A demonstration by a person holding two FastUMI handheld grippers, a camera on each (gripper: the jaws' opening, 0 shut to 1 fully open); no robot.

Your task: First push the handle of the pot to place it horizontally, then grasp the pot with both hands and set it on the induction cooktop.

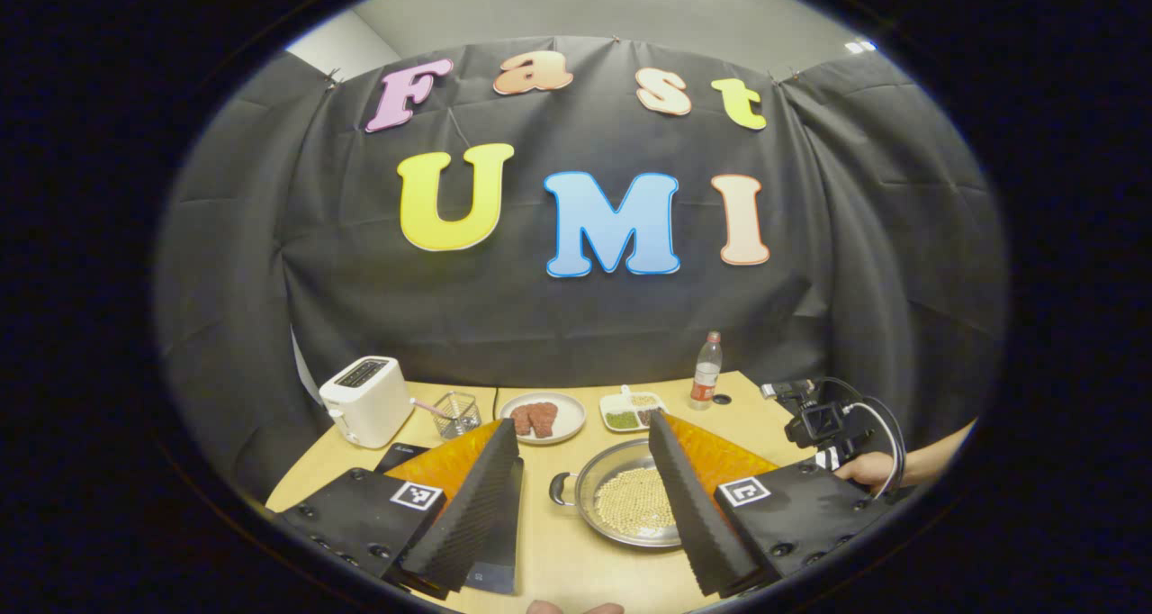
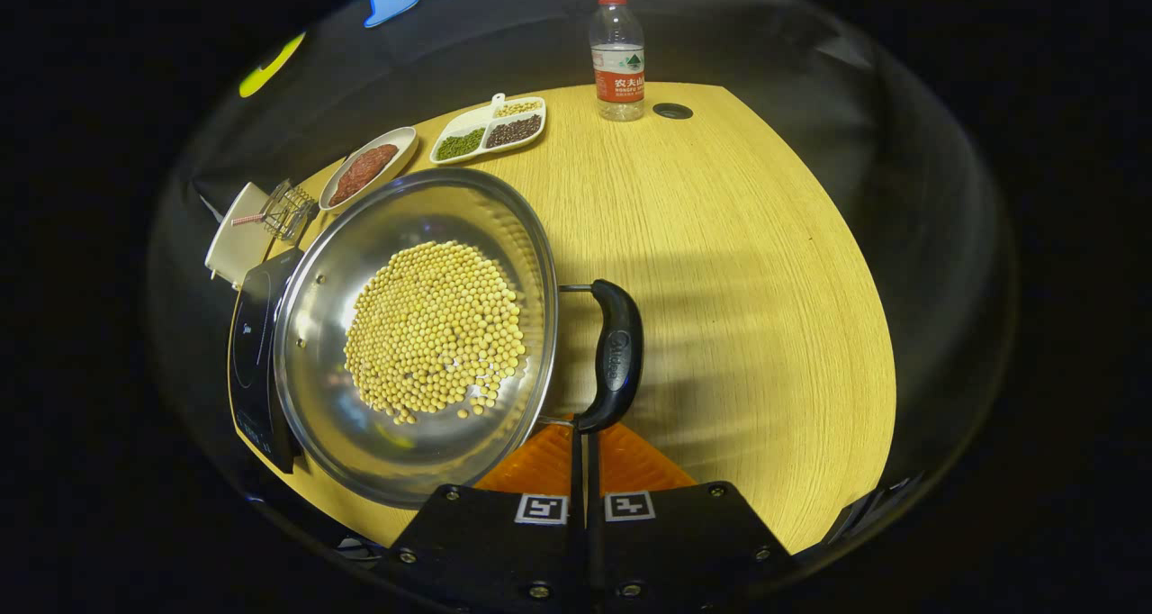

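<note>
A steel pot point(image 2: 414, 335) holding yellow beans sits on the wooden table point(image 2: 738, 263). Its black side handle point(image 2: 616, 353) faces the right gripper view. My right gripper point(image 2: 583, 436) is shut, and its tips touch the near end of that handle. Left of the pot lies the black induction cooktop point(image 2: 255, 344), whose edge the pot's rim overlaps. In the left gripper view the pot point(image 1: 630, 506) lies between the wide-open fingers of my left gripper point(image 1: 583, 425), which hold nothing. The pot's small loop handle point(image 1: 562, 488) points toward the cooktop point(image 1: 495, 573).
Along the back of the table stand a white toaster point(image 1: 364, 398), a wire basket point(image 1: 454, 413), a plate of meat point(image 1: 543, 416), a divided dish of beans point(image 1: 630, 410) and a water bottle point(image 1: 706, 371). A hand point(image 1: 864, 465) holds the other gripper at the right.
</note>
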